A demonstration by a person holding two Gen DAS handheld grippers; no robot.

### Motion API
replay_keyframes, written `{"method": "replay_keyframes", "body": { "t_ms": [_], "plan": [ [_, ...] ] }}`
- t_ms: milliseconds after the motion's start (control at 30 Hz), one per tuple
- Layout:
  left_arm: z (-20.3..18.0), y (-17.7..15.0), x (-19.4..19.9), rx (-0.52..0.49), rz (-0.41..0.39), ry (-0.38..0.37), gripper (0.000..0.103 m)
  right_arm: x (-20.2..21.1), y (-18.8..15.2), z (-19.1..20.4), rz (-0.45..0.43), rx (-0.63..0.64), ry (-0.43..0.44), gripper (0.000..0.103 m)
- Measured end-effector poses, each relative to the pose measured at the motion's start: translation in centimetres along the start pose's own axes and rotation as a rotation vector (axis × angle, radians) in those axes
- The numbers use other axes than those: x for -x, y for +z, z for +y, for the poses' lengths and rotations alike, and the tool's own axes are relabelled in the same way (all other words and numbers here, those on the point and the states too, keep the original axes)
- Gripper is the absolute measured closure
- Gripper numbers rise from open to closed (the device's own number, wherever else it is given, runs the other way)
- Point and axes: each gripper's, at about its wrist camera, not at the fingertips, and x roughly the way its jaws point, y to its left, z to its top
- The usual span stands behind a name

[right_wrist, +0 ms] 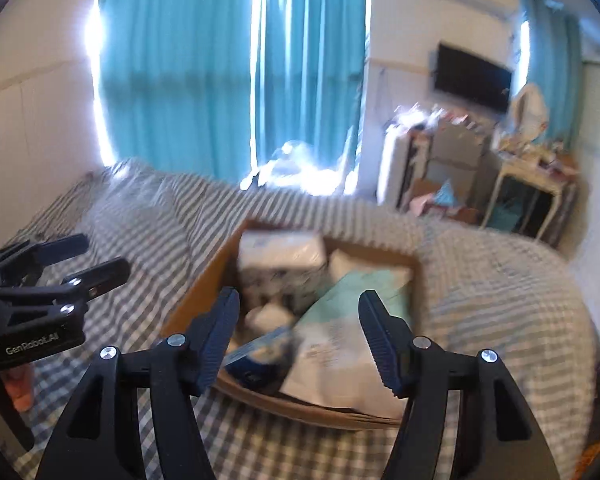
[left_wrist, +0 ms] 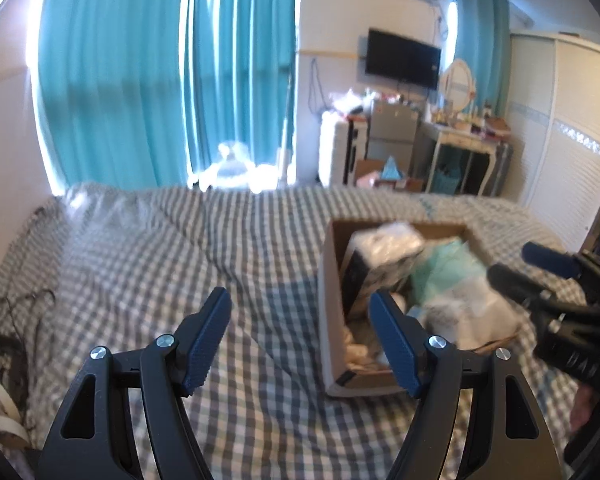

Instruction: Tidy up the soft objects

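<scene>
Two grippers, both empty, both with fingers spread wide, and I hold them above the checked bedspread (left_wrist: pixel 140 248) so that either can drop onto a packet without first having to open. Nearest my left gripper (left_wrist: pixel 300 344) is bare bedding; the cardboard box (left_wrist: pixel 327 280) lies just ahead and to its right, with its near corner behind my right-hand finger. My right gripper (right_wrist: pixel 298 334) hangs directly over the box's near end, so the packets show between its fingers, which I judge is why it leads and the left waits off to the side. Closest below it lies a pale green-and-white soft pack (right_wrist: pixel 340 332), flat, its long axis running away from me and leaning a little right. Just left of that sits a small blue-edged packet (right_wrist: pixel 260 352), blurred, its direction unclear. Farther in, a white printed pack (right_wrist: pixel 280 256) stands propped against the far-left wall, tilted, its long side across my line of sight. The box itself runs lengthwise away from me, open side up. Beyond the bed are teal curtains (left_wrist: pixel 160 80).
</scene>
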Motion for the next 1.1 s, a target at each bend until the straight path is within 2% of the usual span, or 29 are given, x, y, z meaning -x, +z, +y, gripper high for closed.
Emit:
{"method": "replay_keyframes", "body": {
  "t_ms": [167, 300, 367, 467, 500, 567, 700, 800, 900, 1100],
  "plan": [
    [-1.6, 1.7, 7.8, -0.006, -0.161, -0.022, 0.030, 8.5, 1.8, -2.0, -0.141, -0.080, -0.100, 0.026],
    [-2.9, 1.9, 13.8, 0.001, -0.277, -0.061, 0.030, 14.1, 1.8, -1.9, -0.229, -0.066, -0.146, 0.014],
    [-3.4, 1.3, 16.1, -0.001, -0.317, -0.065, 0.030, 16.2, 1.1, -1.5, -0.264, -0.053, -0.165, 0.001],
    [-3.9, 0.1, 18.8, -0.005, -0.379, -0.047, 0.030, 18.1, -0.3, -1.5, -0.276, -0.097, -0.154, 0.000],
    [-3.9, -0.4, 19.3, -0.002, -0.393, -0.033, 0.026, 18.5, -0.9, -1.8, -0.283, -0.117, -0.137, 0.000],
    [-3.9, -1.4, 19.5, -0.003, -0.402, -0.014, 0.019, 18.7, -1.9, -1.9, -0.282, -0.136, -0.122, 0.000],
    [-4.1, -3.0, 18.5, -0.034, -0.408, 0.008, 0.019, 16.8, -4.1, -1.6, -0.245, -0.127, -0.129, 0.000],
    [-3.9, -3.7, 16.3, -0.028, -0.354, -0.005, 0.019, 14.6, -5.5, -1.9, -0.185, -0.145, -0.130, 0.000],
    [-4.1, -4.2, 15.5, -0.026, -0.336, 0.007, 0.019, 13.1, -6.4, -2.2, -0.145, -0.154, -0.127, 0.000],
    [-3.9, -5.4, 14.3, 0.000, -0.287, 0.003, 0.019, 12.6, -7.1, -2.1, -0.139, -0.158, -0.120, 0.000]
  ]
}}
